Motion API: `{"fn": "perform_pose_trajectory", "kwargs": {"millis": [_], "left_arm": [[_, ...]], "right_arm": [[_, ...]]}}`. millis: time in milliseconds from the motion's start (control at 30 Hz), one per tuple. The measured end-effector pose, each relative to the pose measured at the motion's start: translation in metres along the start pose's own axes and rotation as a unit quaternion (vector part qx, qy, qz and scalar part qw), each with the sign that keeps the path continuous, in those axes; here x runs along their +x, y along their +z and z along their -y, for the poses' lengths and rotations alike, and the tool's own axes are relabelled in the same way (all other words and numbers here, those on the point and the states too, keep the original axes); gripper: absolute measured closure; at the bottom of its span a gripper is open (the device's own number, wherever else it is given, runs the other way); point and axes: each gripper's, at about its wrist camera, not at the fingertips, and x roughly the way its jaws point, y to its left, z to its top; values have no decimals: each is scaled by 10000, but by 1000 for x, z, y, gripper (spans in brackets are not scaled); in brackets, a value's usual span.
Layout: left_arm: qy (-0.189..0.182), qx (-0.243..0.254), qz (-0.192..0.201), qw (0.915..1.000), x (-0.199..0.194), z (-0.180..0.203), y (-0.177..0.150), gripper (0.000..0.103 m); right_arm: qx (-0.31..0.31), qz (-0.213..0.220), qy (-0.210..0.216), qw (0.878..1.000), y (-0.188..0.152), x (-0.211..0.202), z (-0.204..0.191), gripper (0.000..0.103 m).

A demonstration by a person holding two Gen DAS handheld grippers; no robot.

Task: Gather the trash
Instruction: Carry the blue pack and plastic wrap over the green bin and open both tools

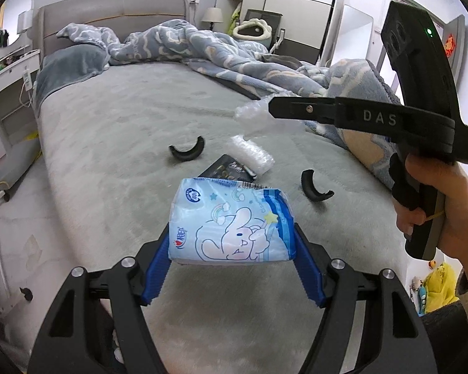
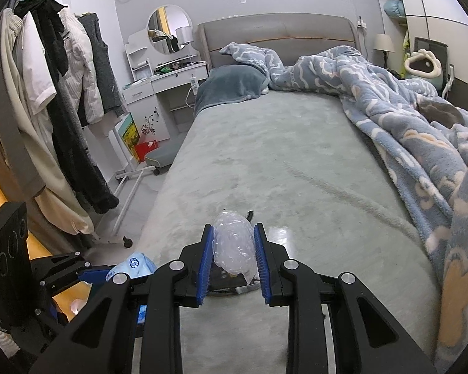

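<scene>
My left gripper (image 1: 232,233) is shut on a light blue tissue pack (image 1: 231,221) with a rabbit print, held above the grey bed (image 1: 115,131). My right gripper (image 2: 234,233) is shut on a crumpled clear plastic wrap (image 2: 232,243), which also shows in the left wrist view (image 1: 255,118) at the gripper's tip. On the bed lie a black packet (image 1: 226,170), a piece of bubble wrap (image 1: 252,155) and two black curved pieces (image 1: 187,151) (image 1: 315,188). The left gripper and the tissue pack (image 2: 137,266) show at the lower left of the right wrist view.
A rumpled blue blanket (image 2: 405,124) covers the right side of the bed. A clothes rack (image 2: 62,93) with hanging garments stands left of the bed, a white dresser (image 2: 153,93) beyond it. A yellow bag (image 1: 436,283) lies on the floor at the right.
</scene>
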Motion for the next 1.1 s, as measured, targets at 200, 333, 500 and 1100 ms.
{"fn": "perform_pose_trajectory", "kwargs": {"millis": [200, 333, 500, 1100], "left_arm": [[154, -134, -52, 9998, -16, -13, -13, 30], [272, -328, -91, 9990, -26, -26, -22, 30], [368, -572, -97, 9976, -41, -45, -31, 30], [1006, -1169, -478, 9869, -74, -109, -78, 30]], "right_arm": [[-32, -43, 98, 9999, -5, 2, -19, 76], [-53, -59, 160, 9998, -8, 4, -33, 76], [-123, -121, 249, 9995, -13, 8, -52, 76], [-394, -361, 664, 9964, -23, 30, -125, 76]]}}
